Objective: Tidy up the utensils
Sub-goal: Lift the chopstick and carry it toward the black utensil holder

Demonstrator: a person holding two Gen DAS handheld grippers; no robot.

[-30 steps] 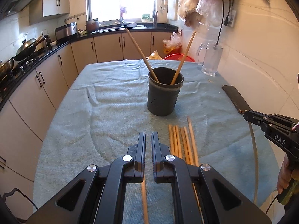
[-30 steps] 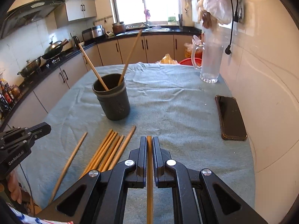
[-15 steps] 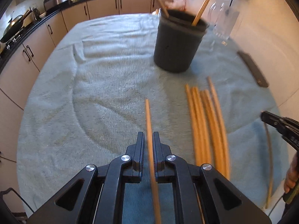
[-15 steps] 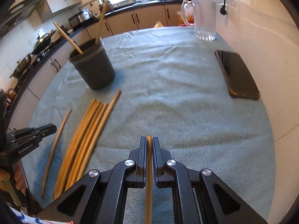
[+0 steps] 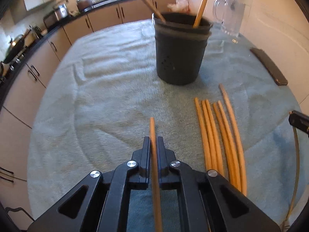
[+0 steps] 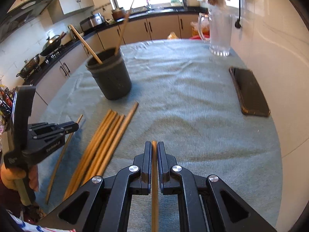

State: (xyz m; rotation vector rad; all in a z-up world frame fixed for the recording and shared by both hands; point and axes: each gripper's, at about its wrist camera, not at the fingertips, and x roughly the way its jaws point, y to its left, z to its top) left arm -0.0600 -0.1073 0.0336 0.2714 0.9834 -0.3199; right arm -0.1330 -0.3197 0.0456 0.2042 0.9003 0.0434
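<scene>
My left gripper point(image 5: 154, 141) is shut on a single wooden chopstick point(image 5: 152, 127) that sticks out ahead of its fingers, low over the teal cloth. To its right lie several loose chopsticks point(image 5: 218, 135) side by side. A dark round holder point(image 5: 179, 58) stands beyond them with two chopsticks leaning in it. In the right wrist view, my right gripper point(image 6: 154, 145) is shut on another chopstick point(image 6: 154, 154). That view shows the loose chopsticks point(image 6: 104, 145) to its left, the holder point(image 6: 112, 77) and the left gripper point(image 6: 75, 124) with its chopstick point(image 6: 59, 160).
A dark phone point(image 6: 249, 90) lies near the table's right edge by the white wall. A glass mug point(image 6: 220, 34) stands at the far right corner. Kitchen cabinets and a counter run behind and to the left. A hand point(image 6: 11, 176) holds the left gripper's handle.
The left gripper tipped down and sank toward the cloth, and the single chopstick now sits between its fingers. The right gripper came down a little with its chopstick still clamped.
</scene>
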